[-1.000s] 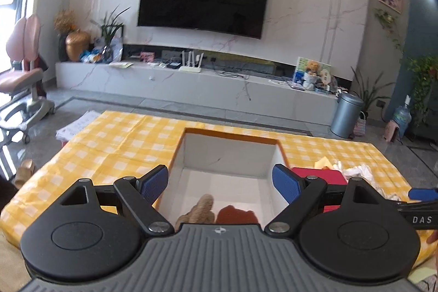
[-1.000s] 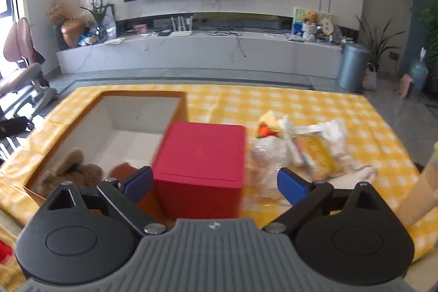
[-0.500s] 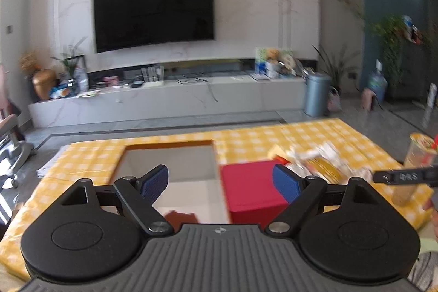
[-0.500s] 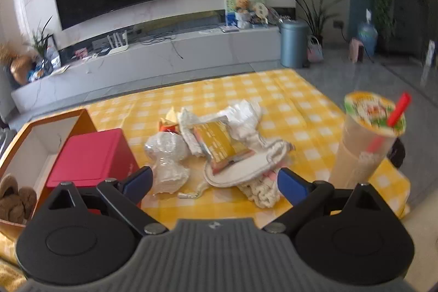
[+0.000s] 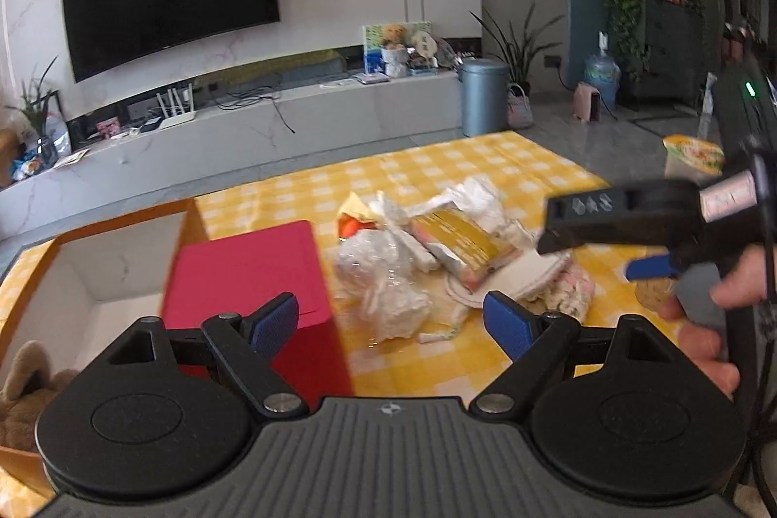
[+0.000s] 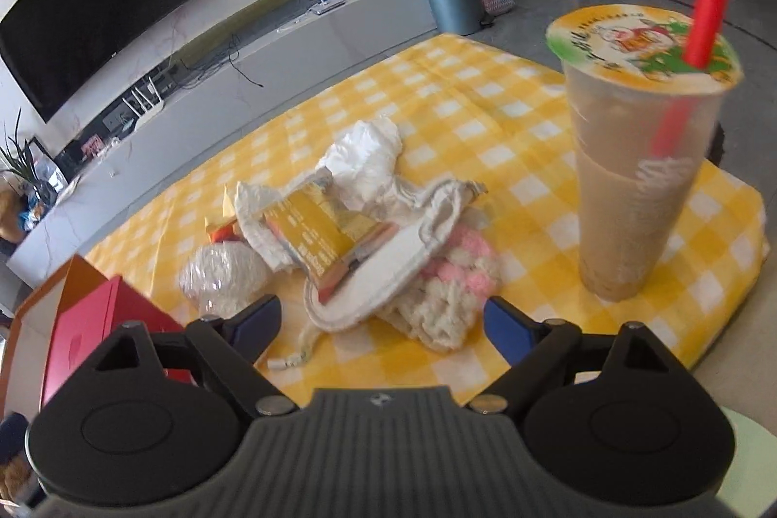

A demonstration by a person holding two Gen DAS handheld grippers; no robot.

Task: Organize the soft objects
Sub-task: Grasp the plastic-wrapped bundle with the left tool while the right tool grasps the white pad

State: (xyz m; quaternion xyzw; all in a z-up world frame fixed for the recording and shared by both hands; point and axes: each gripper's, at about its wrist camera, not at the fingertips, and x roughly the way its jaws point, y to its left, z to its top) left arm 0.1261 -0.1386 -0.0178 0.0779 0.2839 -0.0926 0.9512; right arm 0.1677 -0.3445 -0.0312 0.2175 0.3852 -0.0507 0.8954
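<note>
A heap of soft things lies on the yellow checked cloth [image 6: 485, 129]: a pink-and-white knitted piece [image 6: 451, 285], a white cloth pouch [image 6: 388, 260], a yellow packet [image 6: 315, 236], a plastic-wrapped white bundle [image 5: 383, 275] and crumpled white fabric [image 6: 369, 158]. My right gripper [image 6: 383, 321] hovers just before the knitted piece. Its jaws are closing, but still stand wide with nothing pressed between them. My left gripper [image 5: 392, 326] is open in front of the bundle and holds nothing. The right gripper [image 5: 592, 251], held in a hand [image 5: 714, 324], shows over the heap's right side.
A red box [image 5: 247, 270] stands left of the heap, against an orange-rimmed white box [image 5: 121, 226] with a brown plush toy [image 5: 24, 392] inside. A tall milk-tea cup [image 6: 641, 178] with a red straw stands at the right near the table edge.
Both views have swung right from the white box to the heap and come lower. The right gripper's jaws have narrowed a little. The right gripper has moved further into the left wrist view.
</note>
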